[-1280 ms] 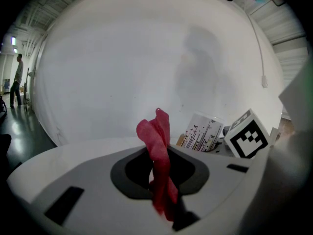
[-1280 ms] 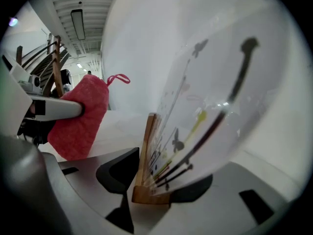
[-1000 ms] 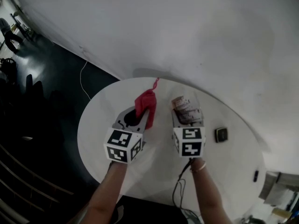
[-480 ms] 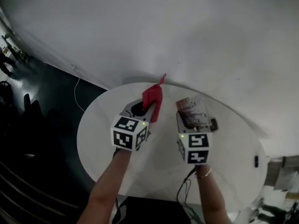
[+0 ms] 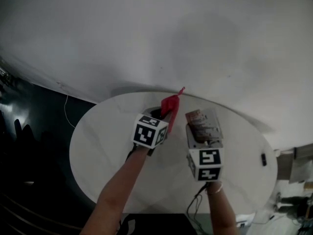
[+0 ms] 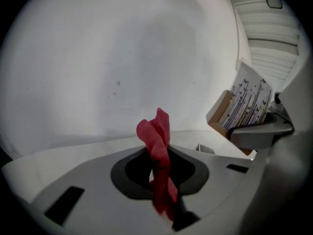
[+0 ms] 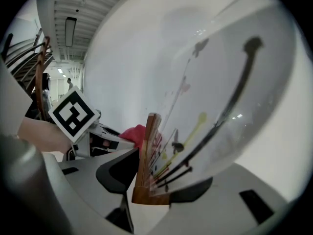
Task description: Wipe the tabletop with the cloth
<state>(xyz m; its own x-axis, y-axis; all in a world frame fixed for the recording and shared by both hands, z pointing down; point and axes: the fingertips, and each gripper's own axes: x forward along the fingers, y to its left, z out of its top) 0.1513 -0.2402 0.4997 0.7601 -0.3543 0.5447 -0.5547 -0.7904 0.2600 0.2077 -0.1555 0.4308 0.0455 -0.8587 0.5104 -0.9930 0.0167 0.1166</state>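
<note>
**Desk:** What's around the grippers on your feed?

**Me:** In the head view I see a round white table (image 5: 102,146) against a pale wall (image 5: 195,33). There is dark floor (image 5: 34,131) at the left of the frame, with a thin cable (image 5: 64,110) running across it. A small dark object (image 5: 263,159) lies near the table's right edge, well apart from both grippers.

**Desk:** Anything in the way?

**Me:** Yes, the right gripper (image 5: 204,132) is clamped on a flat box (image 5: 202,122), holding it upright just beside the left gripper (image 5: 165,113). In the left gripper view the box stands at the right of the frame. In the right gripper view it takes up the middle and right and hides most of what lies ahead.

**Desk:** And the cloth?

**Me:** The red cloth (image 6: 157,140) is pinched in the left jaws, which are closed on it. A twisted length runs down between the jaws and a loose end sticks up past the tips. In the head view it sits over the table's far edge, near the centre of the frame, but I can't tell whether it touches the tabletop. In the right gripper view a bit of red shows just left of the box's brown edge, with the left gripper's marker cube (image 7: 73,112) further left.

**Desk:** Any labels you can read?

**Me:** The box's glossy face carries printed stems and small blossoms in dark, red and yellow-green. Any lettering is too blurred for me to read. The cubes show black-and-white square markers.
</note>
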